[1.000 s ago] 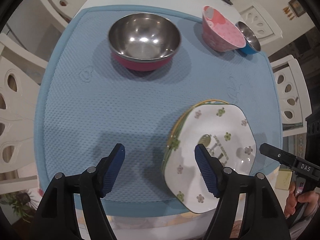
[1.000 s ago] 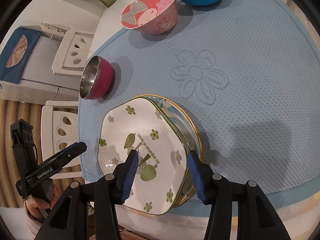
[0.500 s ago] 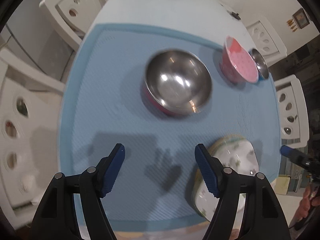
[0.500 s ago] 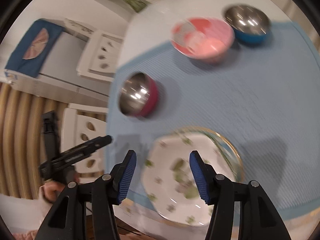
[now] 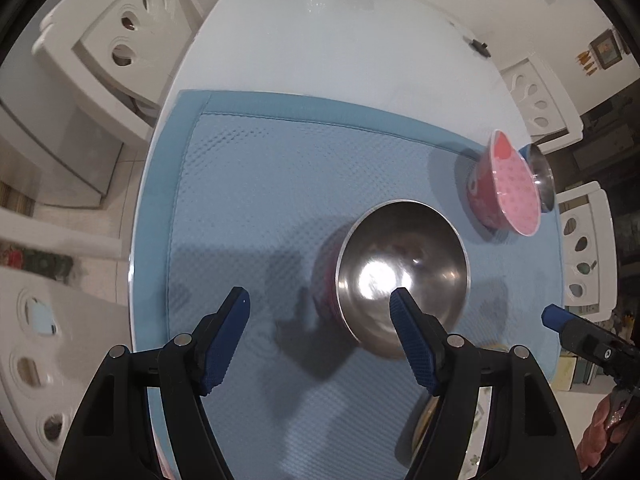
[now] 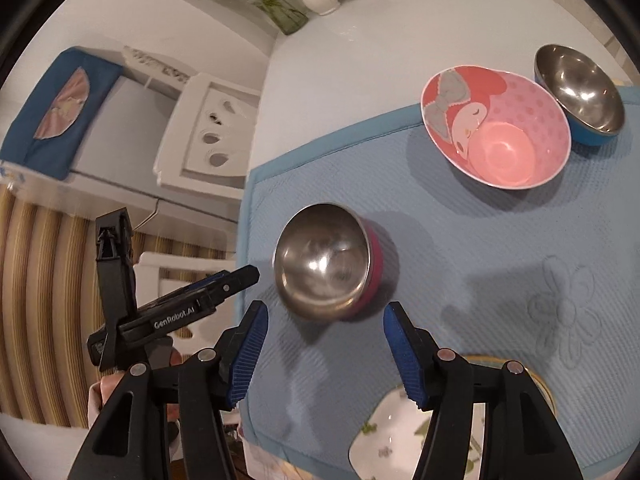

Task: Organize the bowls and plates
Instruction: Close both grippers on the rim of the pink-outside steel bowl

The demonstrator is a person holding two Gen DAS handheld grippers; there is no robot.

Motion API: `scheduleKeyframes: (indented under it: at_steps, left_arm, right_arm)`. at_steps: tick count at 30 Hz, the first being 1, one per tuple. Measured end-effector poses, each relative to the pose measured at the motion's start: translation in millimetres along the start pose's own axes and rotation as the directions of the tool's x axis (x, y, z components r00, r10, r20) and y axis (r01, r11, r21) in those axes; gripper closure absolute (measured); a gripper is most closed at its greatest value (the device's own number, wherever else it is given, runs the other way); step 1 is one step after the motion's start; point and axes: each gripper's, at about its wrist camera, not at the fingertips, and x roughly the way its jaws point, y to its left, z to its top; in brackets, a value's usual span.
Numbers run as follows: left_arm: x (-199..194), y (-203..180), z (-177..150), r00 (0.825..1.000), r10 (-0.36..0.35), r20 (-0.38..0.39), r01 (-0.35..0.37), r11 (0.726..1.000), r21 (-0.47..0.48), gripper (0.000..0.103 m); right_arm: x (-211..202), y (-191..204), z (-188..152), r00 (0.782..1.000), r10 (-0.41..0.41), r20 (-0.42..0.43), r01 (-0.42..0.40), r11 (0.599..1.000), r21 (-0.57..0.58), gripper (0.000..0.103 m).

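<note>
Bowls sit empty ahead of my gaping, empty left gripper (image 5: 320,338) and right gripper (image 6: 322,348): magenta-sided steel bowl (image 5: 402,278) nearest on the blue quilted mat (image 5: 256,184), pink cartoon bowl (image 6: 496,128) and blue-sided steel bowl (image 6: 580,94) beyond. Only the right view shows the pink bowl's inside and the flowered white plate (image 6: 396,440).
</note>
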Motion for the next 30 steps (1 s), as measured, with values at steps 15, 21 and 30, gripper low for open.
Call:
scheduleKeyframes:
  at_steps: [15, 21, 30]
  left_arm:
    - [57.6, -2.9, 3.1, 0.998, 0.047, -0.046, -0.049, 0.998, -0.033, 0.067]
    - [62.6, -10.4, -1.2, 0.997, 0.068, -0.040, -0.070, 0.997, -0.042, 0.073]
    - [63.2, -34.6, -7.0, 0.993, 0.108, -0.042, -0.109, 0.994, -0.017, 0.077]
  right_arm:
    - [104.5, -40.9, 27.9, 0.984, -0.075, -0.164, 0.081, 0.996, 0.036, 0.047]
    - [115.4, -43.7, 31.2, 0.975, -0.104, -0.196, 0.100, 0.995, -0.031, 0.061]
    - [119.2, -33.6, 33.4, 0.968, -0.130, -0.214, 0.100, 0.984, -0.146, 0.085]
